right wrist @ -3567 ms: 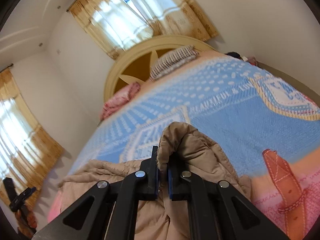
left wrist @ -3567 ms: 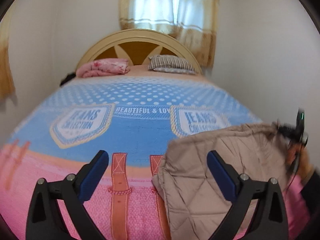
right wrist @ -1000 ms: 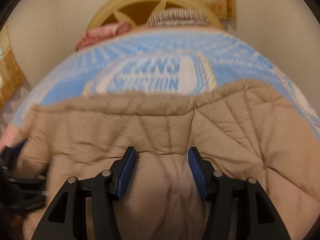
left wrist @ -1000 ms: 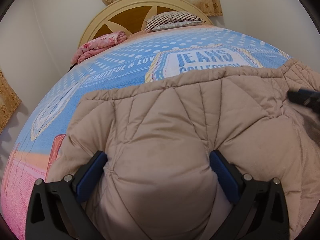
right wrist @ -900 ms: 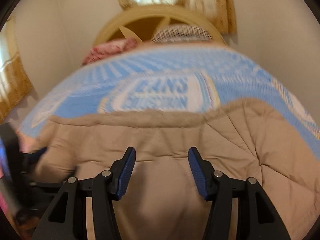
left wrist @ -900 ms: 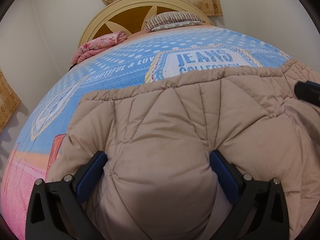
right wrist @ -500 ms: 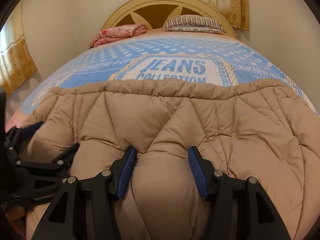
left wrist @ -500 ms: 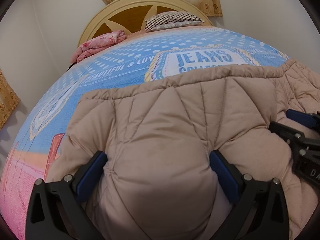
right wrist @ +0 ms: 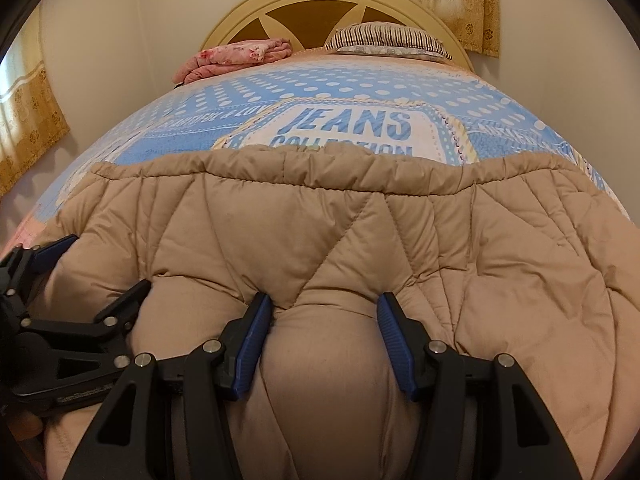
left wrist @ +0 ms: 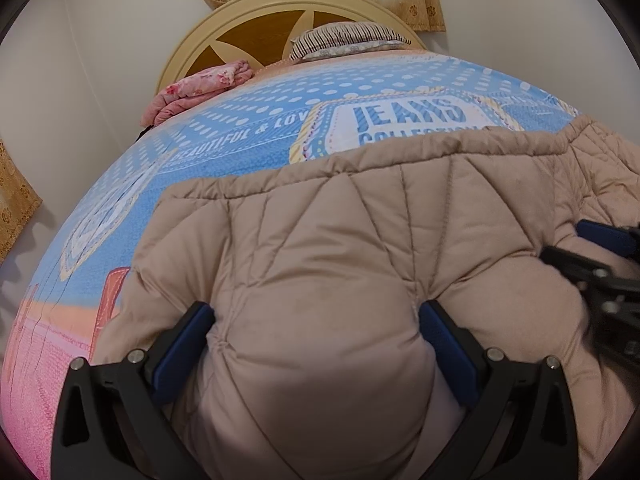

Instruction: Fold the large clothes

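Note:
A beige quilted jacket (left wrist: 340, 220) (right wrist: 340, 232) lies spread across the near end of the bed. My left gripper (left wrist: 318, 320) stands open and wide, pushed down into the jacket, and a puffed mound of fabric bulges up between its blue pads. My right gripper (right wrist: 324, 320) is open about halfway and is likewise pushed into the padding, with a narrower bulge between its jaws. The two sit side by side: the right gripper (left wrist: 600, 280) shows at the right edge of the left wrist view, the left gripper (right wrist: 60, 300) at the left edge of the right wrist view.
The bed wears a blue and pink cover (left wrist: 240, 128) printed "JEANS COLLECTION". At its head lie a folded pink blanket (right wrist: 240, 54) and a striped pillow (right wrist: 388, 40) before a rounded headboard (right wrist: 312, 4). Walls and yellow curtains (right wrist: 28, 120) close in on both sides.
My right gripper swung in and sank onto the jacket beside the left one, at the same jaw width. The left gripper and the jacket under it stayed put.

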`<state>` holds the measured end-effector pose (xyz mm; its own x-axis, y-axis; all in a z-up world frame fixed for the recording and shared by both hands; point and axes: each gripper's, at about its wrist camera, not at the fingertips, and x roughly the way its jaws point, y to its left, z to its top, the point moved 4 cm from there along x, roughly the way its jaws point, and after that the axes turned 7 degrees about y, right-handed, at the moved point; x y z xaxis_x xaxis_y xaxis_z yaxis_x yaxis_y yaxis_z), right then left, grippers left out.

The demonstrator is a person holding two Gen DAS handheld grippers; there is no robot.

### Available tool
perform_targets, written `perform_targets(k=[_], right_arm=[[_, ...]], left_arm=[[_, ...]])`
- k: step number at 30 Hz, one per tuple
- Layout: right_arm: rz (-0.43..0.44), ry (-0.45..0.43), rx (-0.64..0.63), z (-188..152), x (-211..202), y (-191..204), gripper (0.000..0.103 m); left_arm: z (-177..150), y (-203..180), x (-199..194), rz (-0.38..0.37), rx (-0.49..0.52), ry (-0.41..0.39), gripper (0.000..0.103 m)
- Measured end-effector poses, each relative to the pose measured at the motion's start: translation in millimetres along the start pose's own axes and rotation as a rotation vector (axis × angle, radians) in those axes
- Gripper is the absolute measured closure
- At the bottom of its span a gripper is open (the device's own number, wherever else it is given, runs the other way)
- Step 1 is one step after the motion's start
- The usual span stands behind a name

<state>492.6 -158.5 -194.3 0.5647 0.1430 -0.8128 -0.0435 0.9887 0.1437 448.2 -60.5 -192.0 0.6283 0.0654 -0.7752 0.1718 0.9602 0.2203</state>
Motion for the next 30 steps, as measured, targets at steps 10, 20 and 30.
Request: perform_targets(k=[10, 20, 30], right_arm=[[-0.067, 0.003, -0.051, -12, -13, 9, 0.043], [-0.097, -0.035, -0.091, -44, -23, 15, 0.041], [-0.106, -0.02, -0.097, -45, -18, 16, 0.04]], left_arm=[[-2, 1, 0, -0.008, 0.0, -0.001, 0.0], [-3, 2, -1, -0.014, 0.0, -0.002, 0.0], [-3, 2, -1, -0.003, 0.007, -0.003, 0.0]])
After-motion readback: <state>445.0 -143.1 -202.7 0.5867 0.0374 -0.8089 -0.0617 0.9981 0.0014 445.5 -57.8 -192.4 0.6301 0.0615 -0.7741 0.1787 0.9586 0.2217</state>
